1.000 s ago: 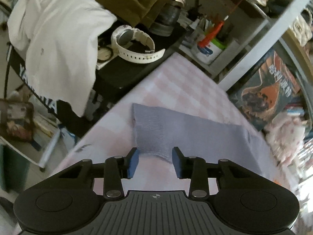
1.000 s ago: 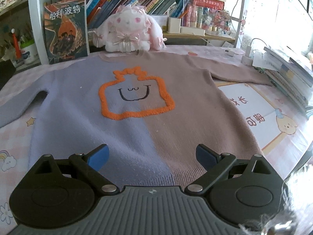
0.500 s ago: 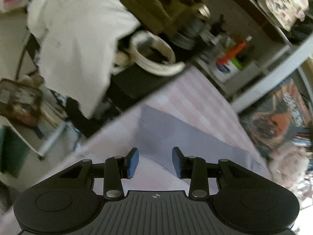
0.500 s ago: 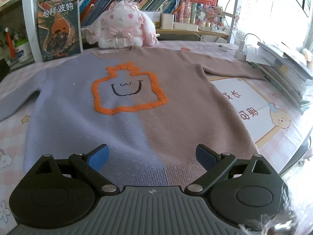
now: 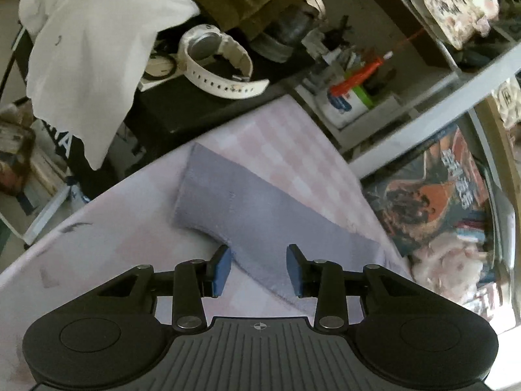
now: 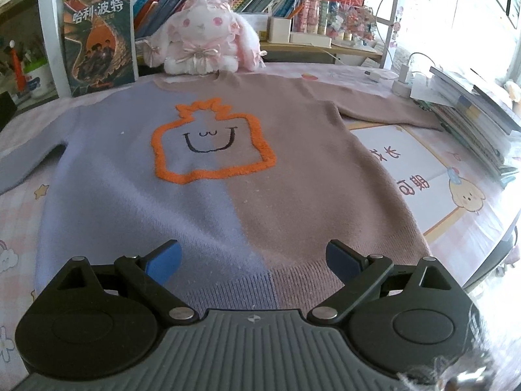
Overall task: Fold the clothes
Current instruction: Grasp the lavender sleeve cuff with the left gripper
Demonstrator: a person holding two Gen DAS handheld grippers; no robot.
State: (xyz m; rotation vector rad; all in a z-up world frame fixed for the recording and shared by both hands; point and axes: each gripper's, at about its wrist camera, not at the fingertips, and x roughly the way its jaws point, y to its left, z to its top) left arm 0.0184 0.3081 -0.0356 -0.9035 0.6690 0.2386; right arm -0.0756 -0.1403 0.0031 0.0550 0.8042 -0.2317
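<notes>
A: Where's the sweater [image 6: 208,176]?
B: Flat on the table [image 6: 423,163], front up. My left gripper [image 5: 259,268] hangs over its sleeve [image 5: 260,208], jaws apart, gripping nothing.
A: Right one?
B: Right gripper [image 6: 252,257] spread wide above the hem, also holding nothing.

Left wrist view looks down close over the sweater's [image 5: 260,215] left sleeve; right wrist view sits low at the near hem, facing the far shelves — both show the book [image 6: 97,39].
</notes>
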